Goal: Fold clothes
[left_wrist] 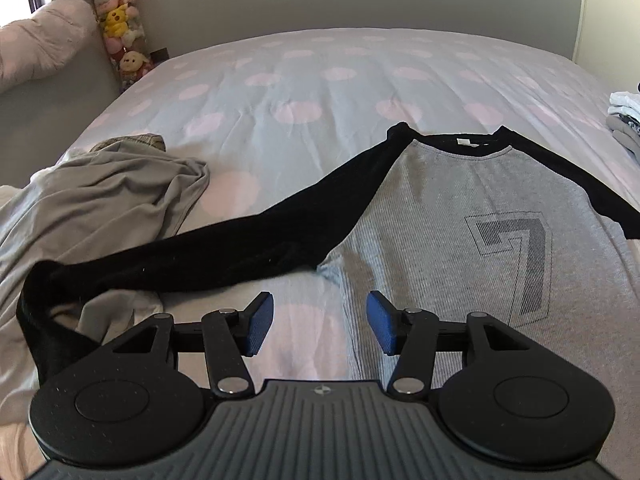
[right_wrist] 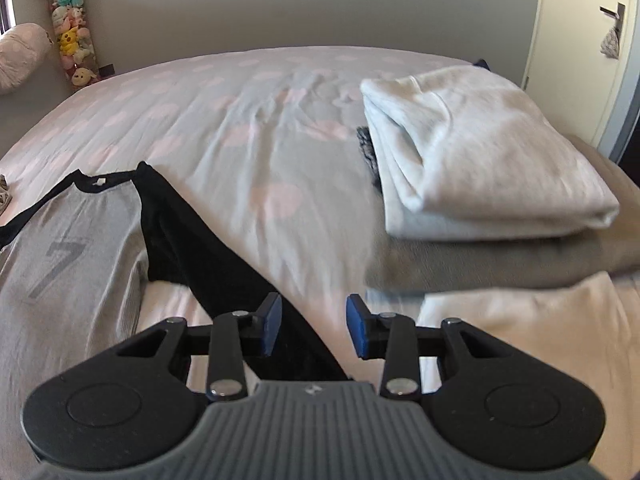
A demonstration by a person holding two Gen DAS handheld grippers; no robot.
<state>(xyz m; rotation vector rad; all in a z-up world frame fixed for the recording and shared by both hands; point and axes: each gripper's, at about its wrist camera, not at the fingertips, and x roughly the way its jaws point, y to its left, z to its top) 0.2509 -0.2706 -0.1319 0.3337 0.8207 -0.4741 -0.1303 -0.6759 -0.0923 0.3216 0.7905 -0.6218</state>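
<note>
Our left gripper [left_wrist: 320,322] and right gripper [right_wrist: 314,326] hover with fingers spread, empty. Beyond them the raglan shirt [left_wrist: 460,216] lies flat on the bed [left_wrist: 320,80]; next we likely fold a black sleeve [right_wrist: 224,268] inward.

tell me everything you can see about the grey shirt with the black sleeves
The shirt lies flat, front up, on the dotted bedspread. Grey ribbed-looking body, black collar with a white label, black long sleeves spread outward, a dark angular print on the chest. One sleeve end lies over a crumpled grey garment. Neither gripper touches it.
</note>
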